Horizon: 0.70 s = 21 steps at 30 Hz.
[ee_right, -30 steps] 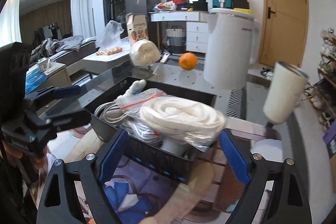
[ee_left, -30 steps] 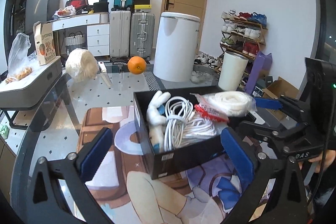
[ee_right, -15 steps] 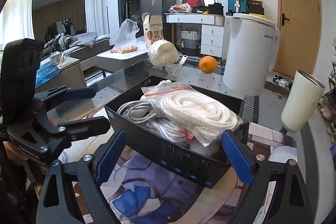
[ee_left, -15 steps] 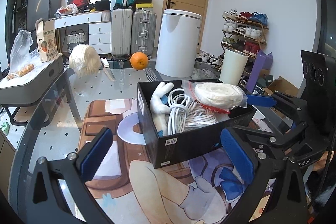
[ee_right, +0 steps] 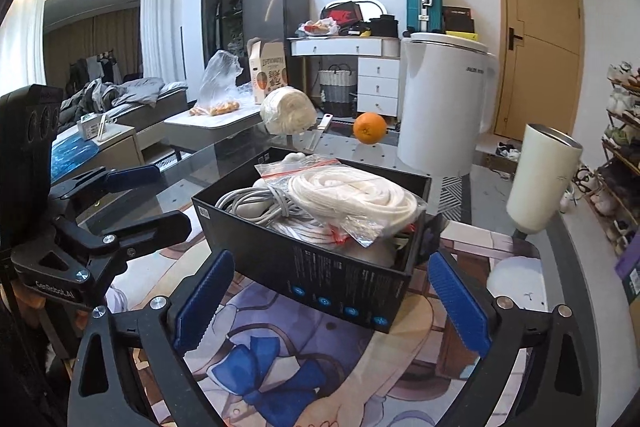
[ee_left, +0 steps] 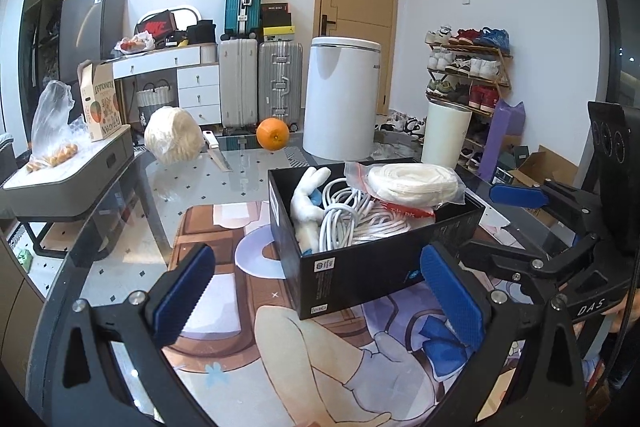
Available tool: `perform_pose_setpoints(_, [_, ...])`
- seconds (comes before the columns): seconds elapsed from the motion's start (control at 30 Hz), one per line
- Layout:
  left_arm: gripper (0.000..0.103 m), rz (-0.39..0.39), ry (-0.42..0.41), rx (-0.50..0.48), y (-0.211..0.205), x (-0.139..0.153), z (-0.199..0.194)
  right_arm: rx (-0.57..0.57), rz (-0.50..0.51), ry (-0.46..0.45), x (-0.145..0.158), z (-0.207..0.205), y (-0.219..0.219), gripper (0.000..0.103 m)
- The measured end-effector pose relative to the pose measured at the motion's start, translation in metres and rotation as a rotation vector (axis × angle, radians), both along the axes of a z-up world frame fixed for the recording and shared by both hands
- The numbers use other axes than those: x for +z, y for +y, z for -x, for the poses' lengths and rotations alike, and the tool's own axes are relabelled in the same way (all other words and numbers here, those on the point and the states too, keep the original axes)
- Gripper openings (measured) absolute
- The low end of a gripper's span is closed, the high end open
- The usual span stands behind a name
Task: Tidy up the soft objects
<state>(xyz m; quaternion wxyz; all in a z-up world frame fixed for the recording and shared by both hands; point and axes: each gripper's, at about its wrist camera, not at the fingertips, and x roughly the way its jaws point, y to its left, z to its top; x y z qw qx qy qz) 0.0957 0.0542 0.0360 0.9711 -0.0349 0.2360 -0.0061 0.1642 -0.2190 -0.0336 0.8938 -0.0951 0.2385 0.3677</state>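
I have both tools off the work: my left gripper (ee_left: 320,297) is spread wide with nothing between its blue pads, and my right gripper (ee_right: 332,301) is equally wide and empty. The black box (ee_left: 372,259) sits on the printed mat (ee_left: 280,339) just ahead of both, a little right of centre for the left tool and dead ahead for the right one. Inside it I see the bagged rope coil (ee_right: 352,199) on top toward the right gripper's side, the white cable bundle (ee_left: 348,223) under and beside it, and a white plush toy (ee_left: 308,203) at the end nearer the left tool. As I read it, the packing is nearly done, and the one soft thing left out is the pale ball of fibre (ee_left: 172,141) well ahead and to the left of the left gripper, on the glass table (ee_left: 248,183) near a knife (ee_left: 216,155) and an orange (ee_left: 273,133). To fetch it well I would reach with the left tool, keep the jaws wide until they straddle the ball, come in from the side away from the blade, and squeeze gently, since it looks loose and compressible. The box is already heaped, so I would press the ball into the gap by the plush rather than onto the slippery bag.
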Motion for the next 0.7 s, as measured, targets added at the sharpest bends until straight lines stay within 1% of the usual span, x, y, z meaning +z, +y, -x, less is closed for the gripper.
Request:
perform_pose_setpoints(0.13, [0.103, -0.008, -0.008, 0.009, -0.001, 0.001, 0.001, -0.031, -0.010, -0.011, 0.001, 0.002, -0.006, 0.102])
perform_pose_setpoints(0.33, [0.103, -0.021, -0.015, 0.020, -0.004, 0.001, 0.002, -0.072, -0.028, -0.020, -0.002, 0.005, -0.015, 0.102])
perform_pose_setpoints(0.57, [0.103, -0.034, -0.031, 0.032, -0.005, 0.002, 0.006, -0.089, -0.052, -0.041, 0.000, 0.009, -0.021, 0.102])
perform_pose_setpoints(0.7, [0.103, -0.042, -0.026, 0.039, -0.006, 0.001, 0.005, -0.112, -0.051, -0.052, 0.001, 0.012, -0.023, 0.102])
